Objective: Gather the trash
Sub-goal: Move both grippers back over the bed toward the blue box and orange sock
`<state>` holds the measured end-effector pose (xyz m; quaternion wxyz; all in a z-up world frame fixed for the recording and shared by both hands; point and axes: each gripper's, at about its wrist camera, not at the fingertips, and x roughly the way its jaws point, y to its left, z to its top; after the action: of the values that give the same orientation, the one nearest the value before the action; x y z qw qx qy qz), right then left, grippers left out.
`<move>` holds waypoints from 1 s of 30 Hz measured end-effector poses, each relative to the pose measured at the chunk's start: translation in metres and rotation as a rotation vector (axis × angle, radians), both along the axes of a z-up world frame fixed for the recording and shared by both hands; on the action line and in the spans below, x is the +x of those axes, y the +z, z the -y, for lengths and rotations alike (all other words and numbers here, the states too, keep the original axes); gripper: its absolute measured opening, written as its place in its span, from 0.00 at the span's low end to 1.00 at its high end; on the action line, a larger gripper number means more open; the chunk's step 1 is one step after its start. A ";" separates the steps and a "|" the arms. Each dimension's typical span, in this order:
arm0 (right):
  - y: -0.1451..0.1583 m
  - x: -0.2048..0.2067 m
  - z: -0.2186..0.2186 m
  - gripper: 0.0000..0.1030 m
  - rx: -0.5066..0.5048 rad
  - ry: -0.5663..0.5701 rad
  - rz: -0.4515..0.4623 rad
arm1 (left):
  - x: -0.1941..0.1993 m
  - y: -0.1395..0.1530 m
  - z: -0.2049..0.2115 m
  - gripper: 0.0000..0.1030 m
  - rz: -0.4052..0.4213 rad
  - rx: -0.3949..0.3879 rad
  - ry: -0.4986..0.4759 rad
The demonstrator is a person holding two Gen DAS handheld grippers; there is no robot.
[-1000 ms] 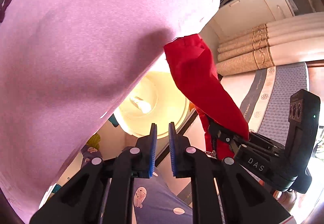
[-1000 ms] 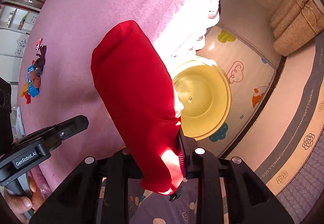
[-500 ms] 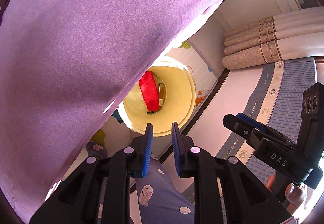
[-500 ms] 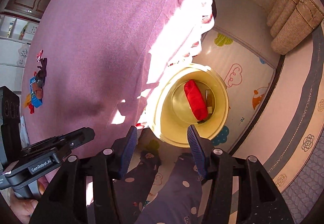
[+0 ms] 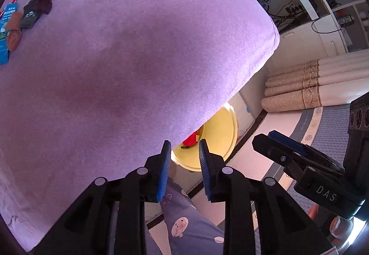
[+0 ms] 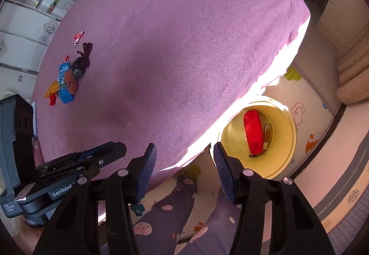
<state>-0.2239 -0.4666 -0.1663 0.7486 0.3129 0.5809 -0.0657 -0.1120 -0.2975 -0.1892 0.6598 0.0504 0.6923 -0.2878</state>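
A red bag (image 6: 253, 135) lies inside the yellow bin (image 6: 290, 135) on the floor beside the bed; in the left wrist view the bin (image 5: 227, 139) is half hidden by the bed edge. A small pile of trash lies far across the purple bedspread: a blue packet (image 6: 64, 84), brown scraps (image 6: 80, 61) and a red wrapper (image 6: 78, 37); the pile also shows in the left wrist view (image 5: 27, 15). My left gripper (image 5: 184, 146) is open and empty above the bed's edge. My right gripper (image 6: 183, 149) is open wide and empty, left of the bin.
The purple bed (image 6: 184, 47) fills most of both views. The person's legs in dotted trousers (image 6: 175, 213) are below the grippers. Rolled rugs (image 5: 311, 84) lie on the floor at the right. A desk with cables (image 5: 288, 1) stands beyond the bed.
My right gripper let go of the red bag, which dropped into the yellow bin. Both grippers have since drawn back and swung toward the bed; the left has opened wider.
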 end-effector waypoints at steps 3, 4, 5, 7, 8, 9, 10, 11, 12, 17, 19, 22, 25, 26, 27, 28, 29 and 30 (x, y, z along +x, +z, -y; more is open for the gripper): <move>0.007 0.032 -0.029 0.50 0.001 0.063 0.015 | 0.019 0.006 -0.039 0.25 0.017 0.005 0.062; 0.009 0.043 -0.039 0.50 0.000 0.085 0.019 | 0.026 0.007 -0.052 0.25 0.021 0.007 0.084; 0.011 0.054 -0.050 0.50 -0.002 0.105 0.023 | 0.032 0.009 -0.064 0.26 0.024 0.011 0.106; 0.014 0.076 -0.071 0.50 -0.001 0.146 0.032 | 0.045 0.011 -0.091 0.29 0.034 0.018 0.151; 0.016 0.086 -0.081 0.50 -0.004 0.165 0.036 | 0.051 0.012 -0.104 0.31 0.039 0.021 0.172; 0.017 0.096 -0.091 0.50 -0.004 0.184 0.040 | 0.057 0.013 -0.118 0.33 0.043 0.025 0.195; 0.018 0.105 -0.101 0.50 -0.002 0.201 0.044 | 0.062 0.014 -0.130 0.34 0.045 0.028 0.217; 0.019 0.115 -0.111 0.50 0.000 0.215 0.049 | 0.068 0.015 -0.143 0.36 0.047 0.029 0.240; 0.020 0.124 -0.121 0.50 0.003 0.230 0.052 | 0.071 0.015 -0.156 0.41 0.052 0.032 0.261; 0.022 0.163 -0.162 0.50 0.001 0.278 0.066 | 0.089 0.020 -0.209 0.49 0.073 0.039 0.348; 0.023 0.177 -0.175 0.50 -0.004 0.290 0.071 | 0.096 0.023 -0.226 0.55 0.082 0.040 0.374; 0.026 0.194 -0.190 0.50 -0.008 0.310 0.082 | 0.108 0.026 -0.245 0.60 0.096 0.045 0.408; 0.028 0.209 -0.202 0.50 -0.013 0.328 0.093 | 0.121 0.025 -0.255 0.70 0.103 0.050 0.429; 0.028 0.215 -0.204 0.50 -0.010 0.332 0.096 | 0.127 0.024 -0.258 0.71 0.105 0.053 0.435; 0.028 0.220 -0.207 0.50 -0.006 0.336 0.096 | 0.132 0.024 -0.260 0.74 0.104 0.053 0.443; 0.028 0.226 -0.210 0.49 0.001 0.342 0.098 | 0.136 0.023 -0.262 0.75 0.103 0.052 0.452; 0.028 0.233 -0.213 0.49 0.007 0.350 0.101 | 0.142 0.022 -0.265 0.77 0.103 0.054 0.464; 0.028 0.240 -0.216 0.49 0.013 0.360 0.104 | 0.147 0.021 -0.266 0.79 0.103 0.056 0.478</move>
<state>0.0166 -0.2504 -0.1379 0.7753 0.2116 0.5883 0.0891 0.0353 -0.0314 -0.1682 0.7419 -0.0818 0.6577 -0.1015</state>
